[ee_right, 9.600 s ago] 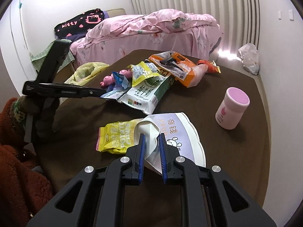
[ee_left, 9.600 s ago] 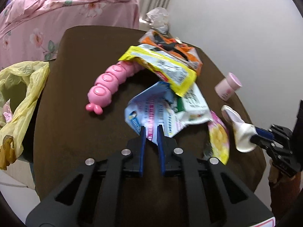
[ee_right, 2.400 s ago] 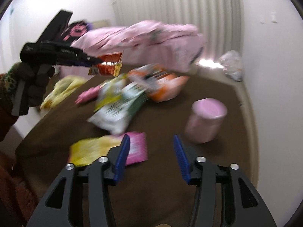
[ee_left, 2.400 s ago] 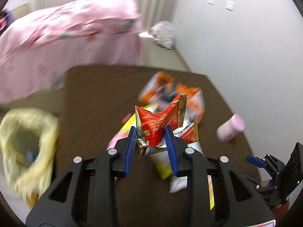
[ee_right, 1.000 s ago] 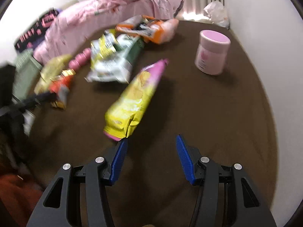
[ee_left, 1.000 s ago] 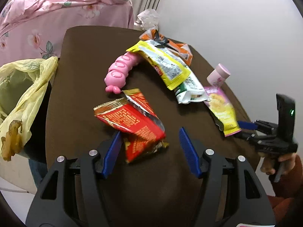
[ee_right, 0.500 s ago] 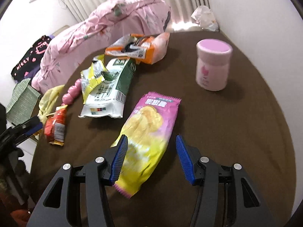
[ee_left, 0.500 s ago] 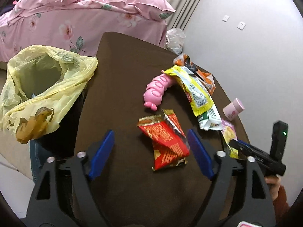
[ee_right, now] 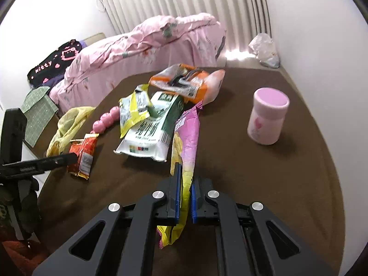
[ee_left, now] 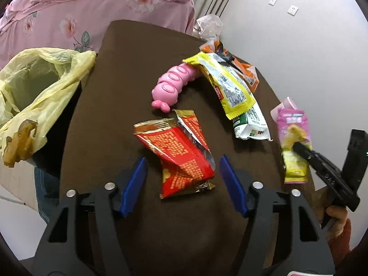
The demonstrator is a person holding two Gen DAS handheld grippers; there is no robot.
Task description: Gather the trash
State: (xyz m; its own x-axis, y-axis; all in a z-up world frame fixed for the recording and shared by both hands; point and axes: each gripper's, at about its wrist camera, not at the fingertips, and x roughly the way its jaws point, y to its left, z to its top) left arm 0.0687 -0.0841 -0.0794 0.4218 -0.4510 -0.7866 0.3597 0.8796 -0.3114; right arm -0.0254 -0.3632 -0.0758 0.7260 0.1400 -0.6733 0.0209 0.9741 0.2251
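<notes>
My left gripper (ee_left: 181, 170) is open, its jaws on either side of a crumpled red snack wrapper (ee_left: 181, 151) lying on the brown table (ee_left: 119, 92). My right gripper (ee_right: 184, 179) is shut on a pink and yellow snack packet (ee_right: 186, 142) and holds it on edge above the table; the packet also shows in the left wrist view (ee_left: 293, 138). A yellow wrapper (ee_left: 227, 85), a white and green packet (ee_left: 250, 126) and an orange packet (ee_left: 232, 62) lie further back. An open yellow trash bag (ee_left: 39, 87) hangs at the table's left edge.
A pink caterpillar toy (ee_left: 172, 85) lies mid-table beside the wrappers. A pink lidded jar (ee_right: 268, 118) stands at the right. A bed with pink bedding (ee_right: 142, 43) is behind the table, and a white plastic bag (ee_right: 264, 48) lies on the floor by the wall.
My right gripper has shut on the pink and yellow packet and lifted it on edge. My left gripper has come closer over the red wrapper, still open.
</notes>
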